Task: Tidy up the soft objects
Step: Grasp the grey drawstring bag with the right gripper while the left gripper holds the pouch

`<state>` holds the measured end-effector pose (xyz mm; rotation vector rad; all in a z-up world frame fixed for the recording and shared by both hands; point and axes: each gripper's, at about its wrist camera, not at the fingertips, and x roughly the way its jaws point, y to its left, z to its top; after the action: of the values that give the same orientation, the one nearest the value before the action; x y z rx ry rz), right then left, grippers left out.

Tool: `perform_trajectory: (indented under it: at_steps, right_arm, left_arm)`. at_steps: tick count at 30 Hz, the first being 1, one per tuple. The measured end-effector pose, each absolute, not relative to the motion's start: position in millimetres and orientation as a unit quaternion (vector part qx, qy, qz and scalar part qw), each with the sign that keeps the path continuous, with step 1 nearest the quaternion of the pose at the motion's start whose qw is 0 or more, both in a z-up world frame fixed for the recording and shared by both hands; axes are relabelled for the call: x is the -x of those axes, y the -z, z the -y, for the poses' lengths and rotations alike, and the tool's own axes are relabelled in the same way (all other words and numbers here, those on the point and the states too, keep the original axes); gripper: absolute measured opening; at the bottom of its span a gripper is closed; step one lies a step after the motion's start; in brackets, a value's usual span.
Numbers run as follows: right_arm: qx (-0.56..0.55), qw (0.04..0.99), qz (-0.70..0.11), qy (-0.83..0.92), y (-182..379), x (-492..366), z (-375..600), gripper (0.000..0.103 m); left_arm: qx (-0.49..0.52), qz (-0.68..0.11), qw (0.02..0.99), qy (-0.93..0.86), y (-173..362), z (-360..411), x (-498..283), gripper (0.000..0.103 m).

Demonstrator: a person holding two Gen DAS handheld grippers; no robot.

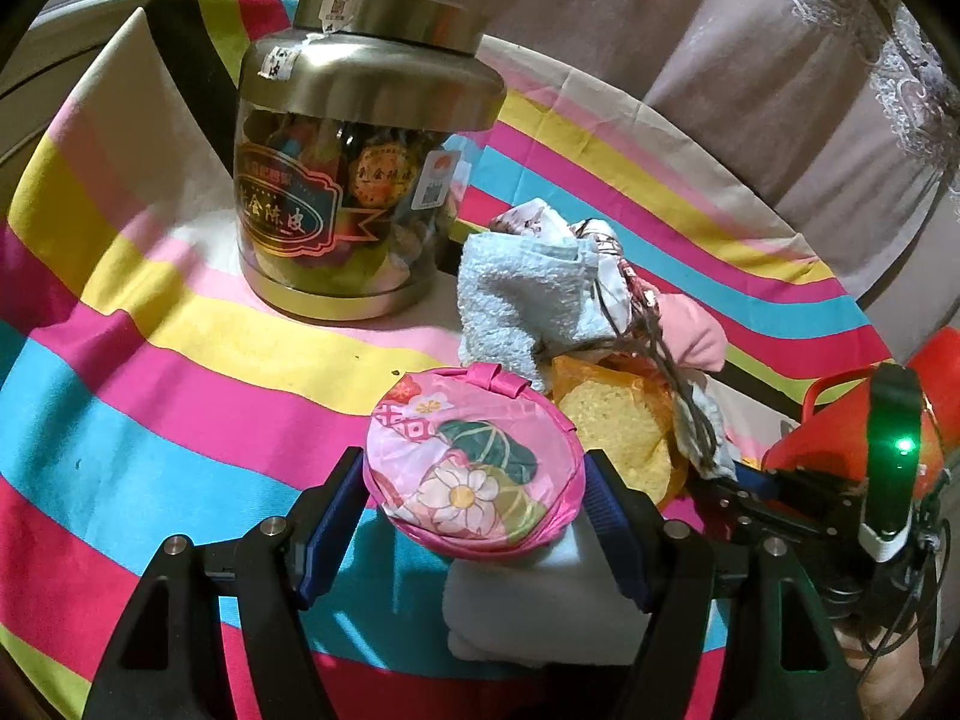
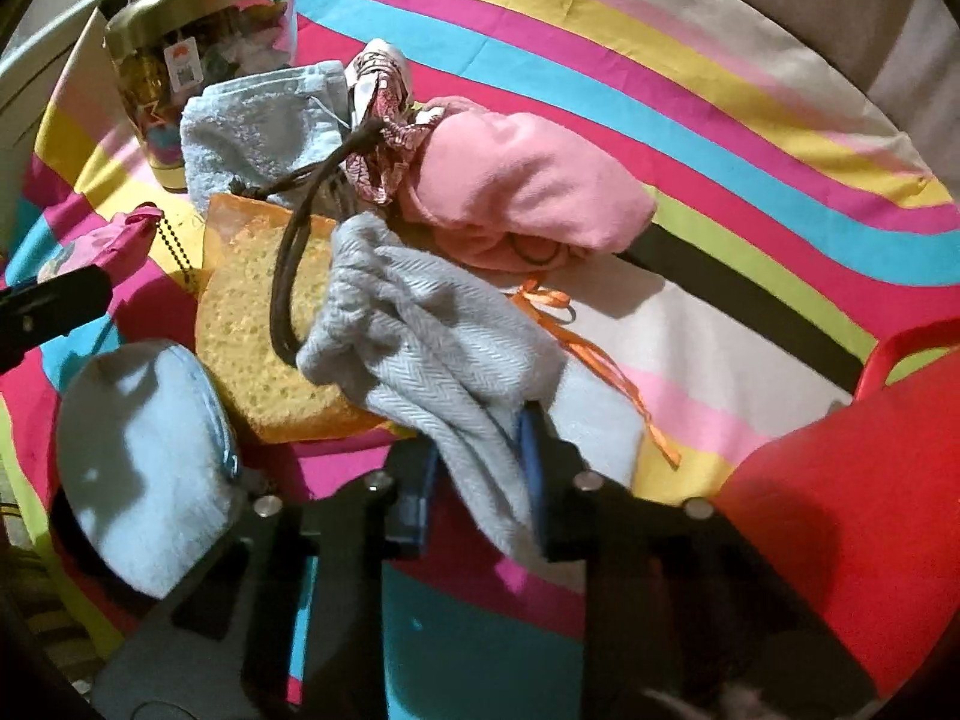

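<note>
Two hand-held grippers: left point(image 1: 474, 516) pinching pink pouch point(image 1: 474, 468), right point(image 2: 480, 480) seemingly pinching grey cloth point(image 2: 432, 324).

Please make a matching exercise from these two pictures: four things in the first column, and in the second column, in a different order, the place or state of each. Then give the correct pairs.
Things:
1. round pink floral pouch
2. grey herringbone cloth
3. jar with the gold lid
4. yellow sponge

Place or state:
A. stands upright on the striped cloth, at the far side
B. held between the fingers of the left gripper
C. lies flat in an orange wrapper, beside the pile of soft things
D. pinched by the right gripper, its free end hanging over the table

Pairs: 1-B, 2-D, 3-A, 4-C
</note>
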<state>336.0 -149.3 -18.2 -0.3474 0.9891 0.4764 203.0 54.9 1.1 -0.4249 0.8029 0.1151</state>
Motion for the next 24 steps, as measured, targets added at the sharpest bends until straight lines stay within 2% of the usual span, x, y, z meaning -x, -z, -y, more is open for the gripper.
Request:
perform_trajectory:
  at_steps: [7,24]
  right_arm:
    - [0.122,0.845,-0.465,-0.235,2,-314,162,0.016]
    - [0.065,0.866,-0.436,-0.235,-40,-233,192,0.015]
  left_arm:
    - [0.205,-0.375,0.902,-0.054,-7,-53,-194,0.072]
    - [0.199,-0.345,0.916,-0.04,-30,-42,-177,0.072]
